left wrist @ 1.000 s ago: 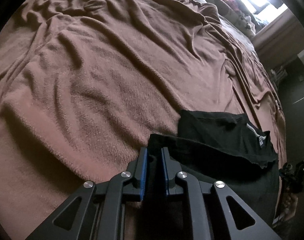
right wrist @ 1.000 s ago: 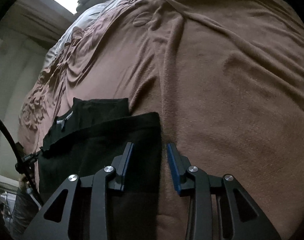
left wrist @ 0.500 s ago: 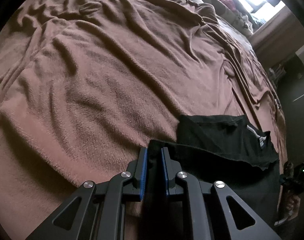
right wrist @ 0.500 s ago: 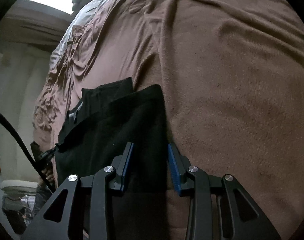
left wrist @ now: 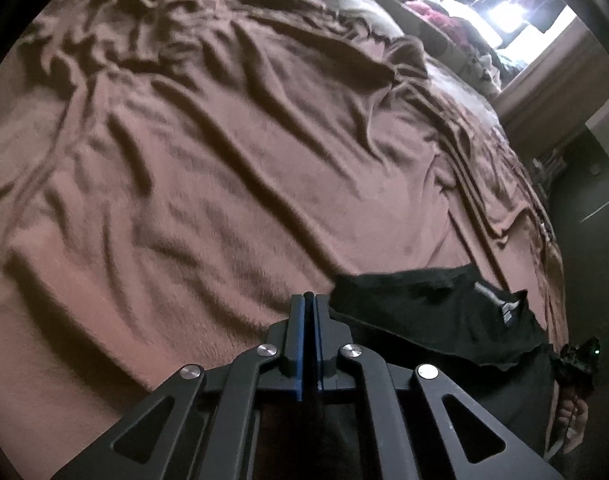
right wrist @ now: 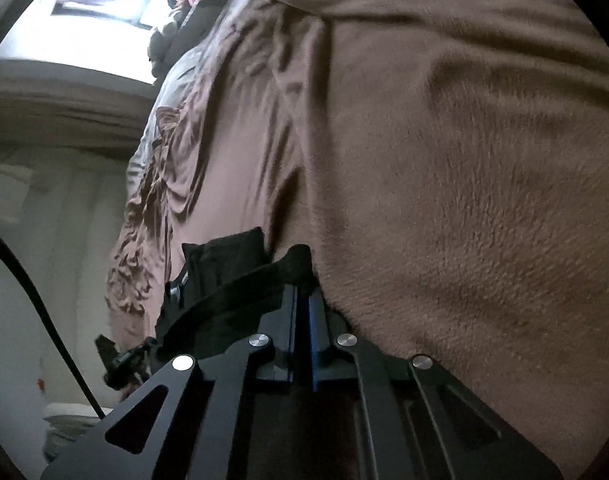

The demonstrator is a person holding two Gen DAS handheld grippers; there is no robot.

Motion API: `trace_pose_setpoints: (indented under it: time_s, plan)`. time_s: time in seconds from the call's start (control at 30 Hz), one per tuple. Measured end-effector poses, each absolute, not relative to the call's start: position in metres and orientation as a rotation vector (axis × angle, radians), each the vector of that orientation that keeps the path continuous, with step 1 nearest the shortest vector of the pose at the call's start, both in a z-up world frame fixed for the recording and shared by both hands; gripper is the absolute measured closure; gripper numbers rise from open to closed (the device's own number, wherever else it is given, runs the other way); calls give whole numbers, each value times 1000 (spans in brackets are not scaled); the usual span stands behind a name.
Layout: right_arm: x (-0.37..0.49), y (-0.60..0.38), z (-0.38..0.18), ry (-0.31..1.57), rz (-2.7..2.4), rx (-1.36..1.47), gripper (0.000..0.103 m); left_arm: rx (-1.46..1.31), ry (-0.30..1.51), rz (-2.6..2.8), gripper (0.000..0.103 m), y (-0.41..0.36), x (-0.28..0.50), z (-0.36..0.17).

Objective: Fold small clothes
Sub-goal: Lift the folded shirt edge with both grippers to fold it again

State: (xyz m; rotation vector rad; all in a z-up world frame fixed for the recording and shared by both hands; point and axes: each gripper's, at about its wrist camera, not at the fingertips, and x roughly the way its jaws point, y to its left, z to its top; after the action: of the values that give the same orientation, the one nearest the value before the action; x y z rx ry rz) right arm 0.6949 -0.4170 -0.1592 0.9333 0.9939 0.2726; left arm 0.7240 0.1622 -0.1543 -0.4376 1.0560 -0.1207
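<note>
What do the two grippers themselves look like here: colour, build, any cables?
The left gripper and right gripper are matte black, with triangular cut-outs, round silver pivot bolts and blue-lined fingers. A black cable curves past in the right wrist view. No sleeves show.

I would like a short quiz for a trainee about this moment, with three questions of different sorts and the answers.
1. True or false: the left gripper is wide open.
2. On what does the black fabric garment lie? A) a wooden table B) a brown fleecy blanket C) a white tray
3. What does the right gripper pinch?

Key
1. False: its jaws are shut on an edge of the garment.
2. B, the brown fleecy blanket.
3. An edge of the same black garment.
</note>
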Motion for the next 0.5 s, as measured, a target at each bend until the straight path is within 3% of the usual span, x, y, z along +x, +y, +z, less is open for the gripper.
trace_pose_setpoints:
  time_s: [0.5]
  plan:
    - [618, -398, -62, 689, 294, 787, 103, -401, 800, -195, 100, 165, 695, -42]
